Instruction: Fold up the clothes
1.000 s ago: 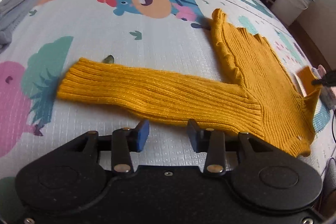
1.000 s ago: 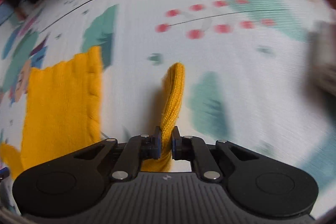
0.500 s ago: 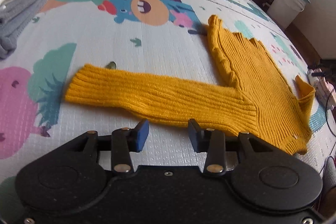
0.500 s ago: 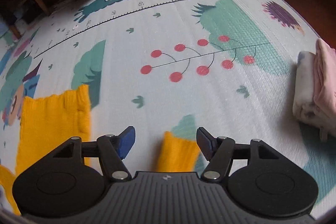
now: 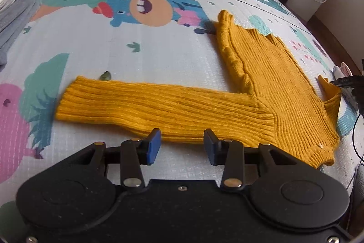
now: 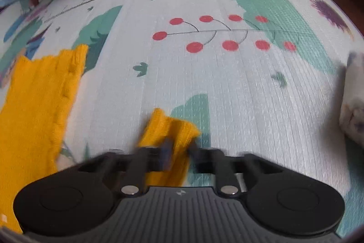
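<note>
the right gripper [image 6: 179,152], open half a second ago, has snapped closed on the mustard sweater's [image 5: 261,92] right sleeve [image 6: 168,129], near on the mat [image 6: 227,88]; left gripper [image 5: 180,144] hovers open, empty; folding can begin

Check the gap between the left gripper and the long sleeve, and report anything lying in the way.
Nothing visible blocks it. The left gripper is open just short of the sleeve of the yellow sweater; only bare mat lies between them.
</note>
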`<action>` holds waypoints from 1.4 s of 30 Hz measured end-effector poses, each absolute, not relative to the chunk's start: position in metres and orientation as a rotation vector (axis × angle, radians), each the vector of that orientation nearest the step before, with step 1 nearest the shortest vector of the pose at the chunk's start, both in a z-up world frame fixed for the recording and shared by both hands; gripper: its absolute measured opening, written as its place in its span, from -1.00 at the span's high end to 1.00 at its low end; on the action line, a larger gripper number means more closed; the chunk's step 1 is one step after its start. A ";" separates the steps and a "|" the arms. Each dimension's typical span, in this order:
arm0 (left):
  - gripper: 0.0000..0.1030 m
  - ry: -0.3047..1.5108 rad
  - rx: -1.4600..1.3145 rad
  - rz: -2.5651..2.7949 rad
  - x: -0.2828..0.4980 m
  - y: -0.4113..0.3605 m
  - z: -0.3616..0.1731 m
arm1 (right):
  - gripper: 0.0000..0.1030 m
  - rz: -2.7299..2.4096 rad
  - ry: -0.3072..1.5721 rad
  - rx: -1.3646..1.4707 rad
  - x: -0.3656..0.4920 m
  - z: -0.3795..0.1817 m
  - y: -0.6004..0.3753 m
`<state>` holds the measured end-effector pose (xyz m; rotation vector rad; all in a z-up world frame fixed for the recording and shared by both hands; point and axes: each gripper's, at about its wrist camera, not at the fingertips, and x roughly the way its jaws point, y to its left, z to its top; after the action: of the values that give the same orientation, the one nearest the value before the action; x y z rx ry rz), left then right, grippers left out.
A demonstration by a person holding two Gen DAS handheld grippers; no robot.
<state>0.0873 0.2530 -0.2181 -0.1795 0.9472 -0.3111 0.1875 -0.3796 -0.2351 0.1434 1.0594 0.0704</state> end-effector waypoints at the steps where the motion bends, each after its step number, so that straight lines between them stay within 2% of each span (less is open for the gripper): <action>1: 0.22 0.944 -0.180 -0.316 0.087 0.252 -0.217 | 0.82 0.018 1.048 0.179 0.177 -0.228 -0.387; 5: 0.21 0.937 -0.184 -0.316 0.087 0.254 -0.217 | 0.79 -0.222 1.087 0.349 0.123 -0.222 -0.438; 6: 0.21 0.938 -0.183 -0.311 0.087 0.256 -0.217 | 0.74 -0.261 1.113 0.383 0.111 -0.225 -0.450; 7: 0.21 0.937 -0.181 -0.305 0.088 0.256 -0.218 | 0.59 -0.290 1.129 0.397 0.100 -0.227 -0.458; 8: 0.21 0.934 -0.177 -0.300 0.089 0.256 -0.217 | 0.41 -0.272 1.109 0.332 0.097 -0.224 -0.452; 9: 0.21 0.929 -0.172 -0.297 0.089 0.256 -0.215 | 0.38 -0.254 1.088 0.267 0.094 -0.222 -0.446; 16: 0.21 0.890 -0.153 -0.271 0.097 0.250 -0.206 | 0.32 0.121 1.001 -0.095 0.094 -0.219 -0.361; 22: 0.17 0.909 -0.084 -0.348 0.102 0.227 -0.218 | 0.21 0.509 0.987 -0.211 0.091 -0.221 -0.268; 23: 0.09 0.928 -0.046 -0.341 0.105 0.223 -0.224 | 0.15 0.557 0.984 -0.230 0.090 -0.218 -0.256; 24: 0.18 0.935 -0.022 -0.306 0.106 0.224 -0.229 | 0.09 0.595 0.980 -0.258 0.088 -0.217 -0.246; 26: 0.19 0.932 -0.024 -0.207 0.107 0.236 -0.234 | -0.08 0.621 1.015 -0.330 0.085 -0.224 -0.231; 29: 0.21 0.886 0.011 -0.190 0.106 0.232 -0.222 | -0.19 0.579 1.043 -0.378 0.083 -0.228 -0.228; 38: 0.16 0.807 0.152 -0.587 0.083 0.148 -0.213 | -0.17 0.779 0.853 -0.465 0.054 -0.195 -0.182; 40: 0.07 0.852 0.147 -0.565 0.080 0.151 -0.231 | -0.19 0.810 0.892 -0.504 0.048 -0.204 -0.169; 42: 0.10 0.896 0.107 -0.544 0.086 0.155 -0.234 | -0.20 0.814 0.919 -0.531 0.044 -0.211 -0.165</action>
<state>0.0858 0.1547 -0.2336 0.1068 0.8963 -0.5438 0.0442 -0.1650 -0.2110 -0.5313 0.9191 0.8136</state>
